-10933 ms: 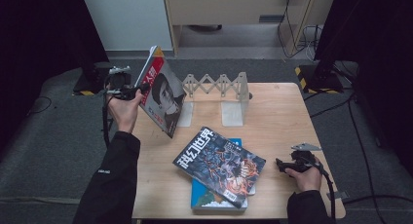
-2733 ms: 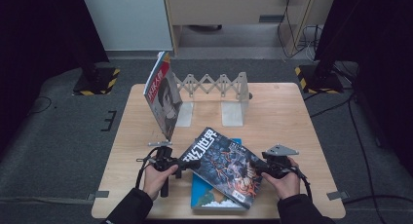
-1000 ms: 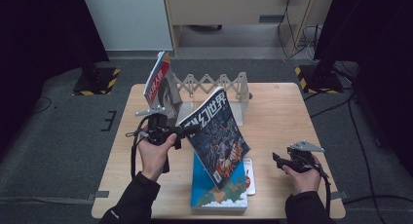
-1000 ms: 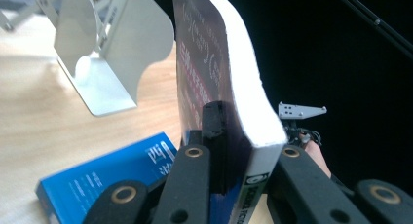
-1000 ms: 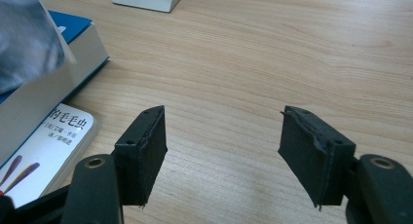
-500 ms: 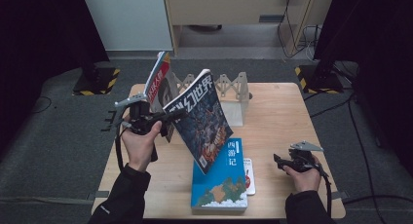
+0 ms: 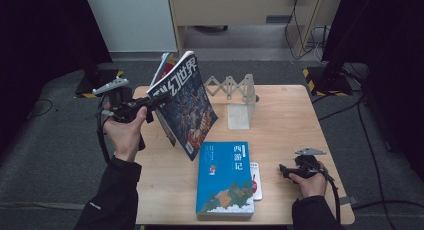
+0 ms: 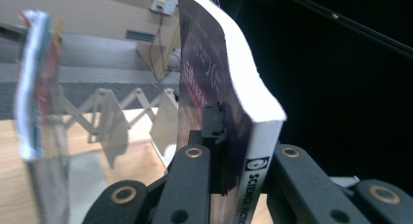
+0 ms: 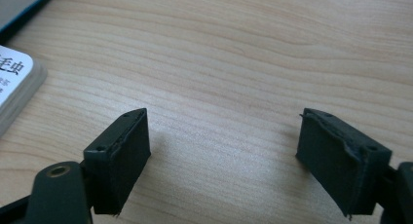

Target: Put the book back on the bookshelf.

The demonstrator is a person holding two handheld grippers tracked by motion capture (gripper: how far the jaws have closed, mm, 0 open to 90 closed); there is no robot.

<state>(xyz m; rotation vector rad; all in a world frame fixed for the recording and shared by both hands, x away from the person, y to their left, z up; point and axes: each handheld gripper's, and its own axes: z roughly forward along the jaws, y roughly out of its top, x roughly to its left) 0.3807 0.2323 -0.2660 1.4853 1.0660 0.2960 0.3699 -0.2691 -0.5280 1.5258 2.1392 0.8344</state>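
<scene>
My left gripper (image 7: 154, 101) is shut on the spine edge of a thick science fiction magazine (image 7: 186, 106), held tilted in the air over the table's back left. In the left gripper view both jaws of the left gripper (image 8: 238, 153) clamp the magazine (image 8: 216, 83) near its spine. Another magazine (image 7: 165, 66) stands in the folding rack (image 7: 231, 86) just behind it. A blue book (image 7: 225, 177) lies flat at the front middle on a small white book (image 7: 255, 180). My right gripper (image 7: 285, 169) rests open on the table at the front right, its jaws wide apart (image 9: 224, 156).
The wooden table (image 7: 285, 120) is bare on its right half. The rack's clear end plate (image 7: 239, 112) stands near the table's middle back. The white book's corner (image 9: 13, 83) lies left of the right gripper. Dark floor and black curtains surround the table.
The left gripper has carried the magazine higher and farther back left, toward the rack, and turned it more upright. The right gripper has stayed where it was.
</scene>
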